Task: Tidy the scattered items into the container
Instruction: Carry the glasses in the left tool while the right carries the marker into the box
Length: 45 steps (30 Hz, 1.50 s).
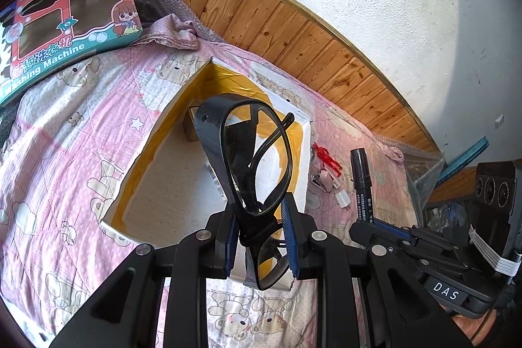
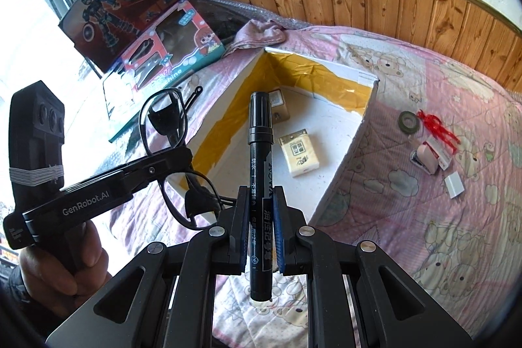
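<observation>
Pinching black plastic glasses (image 1: 257,172) at the bridge, left gripper (image 1: 261,237) with blue-padded fingers (image 1: 289,237) pressed onto the frame, one lens rising upright beyond the tips, above the white box (image 1: 156,132) lined with glossy yellow tape. Clamping a black cylindrical marker (image 2: 260,185) by its barrel, right gripper (image 2: 260,227), cap pointing forward toward the box. Lying inside the box: a flat tissue pack (image 2: 299,157). Scattered on the soft quilted pink bed (image 2: 424,217) right of the box: tape ring (image 2: 407,121), red tassel (image 2: 437,128), stapler (image 2: 425,158), white plug (image 2: 454,185).
</observation>
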Each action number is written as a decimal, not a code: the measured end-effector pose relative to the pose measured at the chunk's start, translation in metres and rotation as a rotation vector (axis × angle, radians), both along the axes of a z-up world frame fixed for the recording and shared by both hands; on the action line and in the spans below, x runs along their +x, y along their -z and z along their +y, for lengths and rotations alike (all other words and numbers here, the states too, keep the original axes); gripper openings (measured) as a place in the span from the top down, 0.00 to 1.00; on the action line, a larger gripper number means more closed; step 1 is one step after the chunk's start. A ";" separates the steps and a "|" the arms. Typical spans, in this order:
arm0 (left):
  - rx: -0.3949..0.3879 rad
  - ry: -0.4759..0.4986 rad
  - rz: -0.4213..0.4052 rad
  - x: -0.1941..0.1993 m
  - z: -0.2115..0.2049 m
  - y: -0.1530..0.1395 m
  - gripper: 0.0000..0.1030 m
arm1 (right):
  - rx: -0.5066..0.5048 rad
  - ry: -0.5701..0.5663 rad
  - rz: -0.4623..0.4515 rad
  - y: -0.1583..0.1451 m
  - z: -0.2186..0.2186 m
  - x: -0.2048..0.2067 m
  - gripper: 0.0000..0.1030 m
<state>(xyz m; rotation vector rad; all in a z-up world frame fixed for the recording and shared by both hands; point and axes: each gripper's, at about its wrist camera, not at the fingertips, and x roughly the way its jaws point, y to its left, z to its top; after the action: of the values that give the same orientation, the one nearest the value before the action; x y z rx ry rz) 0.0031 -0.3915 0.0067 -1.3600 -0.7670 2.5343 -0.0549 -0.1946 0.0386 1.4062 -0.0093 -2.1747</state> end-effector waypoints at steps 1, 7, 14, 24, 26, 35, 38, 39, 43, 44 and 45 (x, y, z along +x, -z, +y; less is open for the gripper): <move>0.000 -0.003 -0.004 -0.001 -0.001 0.001 0.75 | -0.002 -0.003 -0.001 0.000 -0.001 -0.002 0.87; -0.010 -0.014 -0.031 -0.010 -0.006 0.010 0.75 | -0.013 -0.017 -0.011 0.002 -0.007 -0.016 0.87; -0.021 -0.013 -0.065 -0.021 -0.006 0.020 0.75 | -0.024 -0.021 -0.029 0.007 -0.009 -0.033 0.87; -0.063 0.004 -0.120 -0.042 -0.002 0.035 0.75 | -0.043 -0.022 -0.055 0.017 -0.007 -0.061 0.87; -0.069 0.004 -0.130 -0.046 -0.002 0.038 0.75 | -0.048 -0.018 -0.060 0.018 -0.006 -0.067 0.87; -0.095 -0.005 -0.173 -0.059 -0.005 0.049 0.75 | -0.060 -0.015 -0.081 0.026 -0.007 -0.090 0.87; -0.097 -0.006 -0.198 -0.063 -0.005 0.057 0.75 | -0.058 -0.019 -0.087 0.030 -0.007 -0.095 0.87; -0.099 -0.005 -0.208 -0.065 -0.005 0.059 0.75 | -0.059 -0.020 -0.093 0.032 -0.008 -0.097 0.87; -0.114 -0.003 -0.243 -0.070 -0.004 0.067 0.75 | -0.047 -0.047 -0.109 0.041 -0.013 -0.105 0.87; -0.125 0.001 -0.249 -0.071 -0.003 0.068 0.75 | -0.043 -0.054 -0.109 0.043 -0.015 -0.107 0.87; -0.134 0.007 -0.254 -0.074 -0.002 0.068 0.75 | -0.039 -0.061 -0.109 0.045 -0.017 -0.108 0.87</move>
<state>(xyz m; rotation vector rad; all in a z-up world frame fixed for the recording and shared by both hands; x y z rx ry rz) -0.0706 -0.3931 -0.0618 -1.7492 -0.6389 2.4763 -0.1634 -0.2112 -0.0060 1.4816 -0.0473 -2.0360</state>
